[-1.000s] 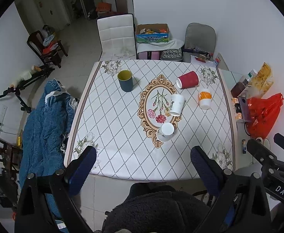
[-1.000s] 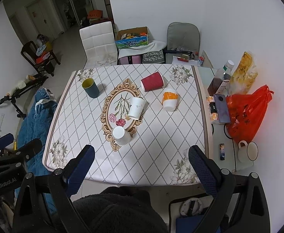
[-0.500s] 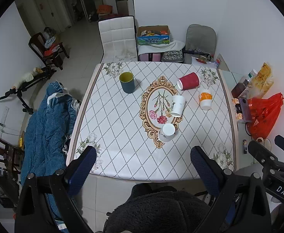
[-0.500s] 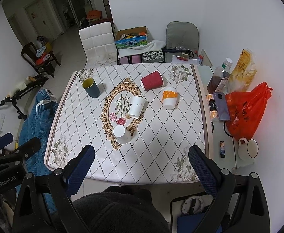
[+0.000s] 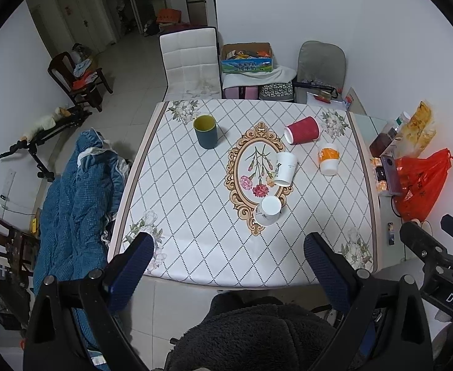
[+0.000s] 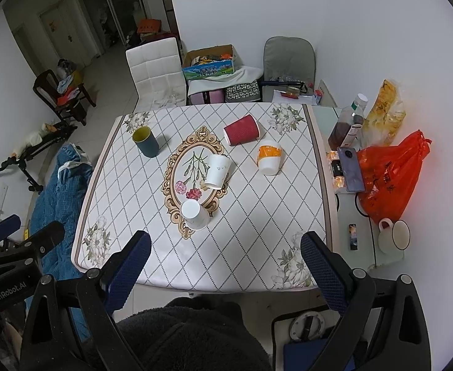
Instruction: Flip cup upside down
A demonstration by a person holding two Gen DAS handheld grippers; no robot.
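A tiled room with white walls holds a desk [image 5: 195, 247] under a diamond-patterned cloth, seen from high above its near edge. Both grippers hang over that edge: the left gripper [image 5: 229, 261] and the right gripper [image 6: 226, 259] each have their jaws spread wide, grasping nothing.

Nearest ahead of the jaws a white cup [image 5: 268, 210] stands mouth down. Just beyond it a second white cup [image 5: 285, 168] seems to stand mouth down too, leaning in the fisheye. Beyond that, to the right, the orange-banded cup [image 6: 269, 157] appears inverted, though I cannot be sure. Farther still the red cup [image 5: 302, 130] lies on its side, mouth leftward. Far ahead and left, the blue cup [image 5: 205, 131] stands upright, yellow inside showing.

So some cups already sit as the task wants; the blue and red do not. The step in hand, I judge, is an approach or a pause between cups. A next grasp calls for a long reach forward, jaws closing across a cup's wall, then a half turn of the wrist.
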